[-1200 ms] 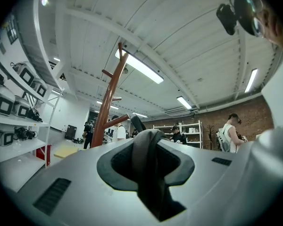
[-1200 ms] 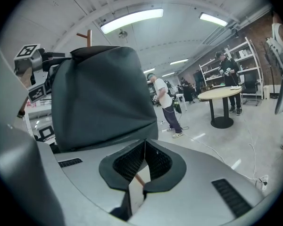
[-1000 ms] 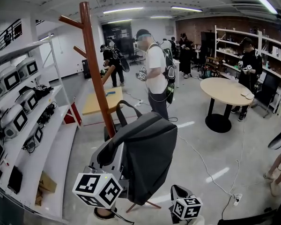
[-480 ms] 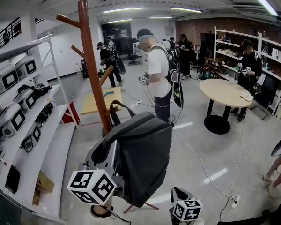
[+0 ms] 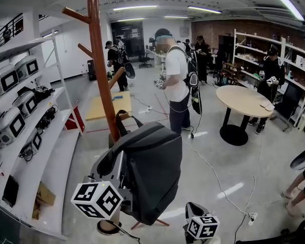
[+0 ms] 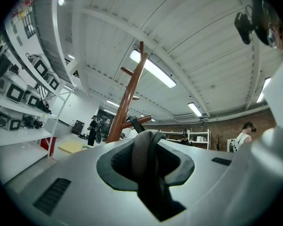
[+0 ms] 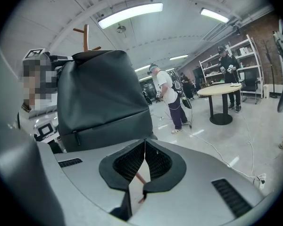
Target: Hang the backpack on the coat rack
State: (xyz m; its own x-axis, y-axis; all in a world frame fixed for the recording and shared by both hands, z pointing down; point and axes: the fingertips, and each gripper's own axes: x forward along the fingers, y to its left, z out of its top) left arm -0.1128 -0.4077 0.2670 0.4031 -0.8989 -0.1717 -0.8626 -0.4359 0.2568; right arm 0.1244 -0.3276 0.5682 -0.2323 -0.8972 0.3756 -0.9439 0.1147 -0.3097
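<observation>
Head view, left gripper (image 6: 148,166) tilted up, jaws clamping backpack strap (image 6: 142,142), right gripper (image 7: 144,166) closed.

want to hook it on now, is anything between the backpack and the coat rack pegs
Nothing visible does. The backpack hangs by its strap from the left tool, right beside the coat rack. Its top loop is near the pole, and the pegs above it look bare.
</observation>
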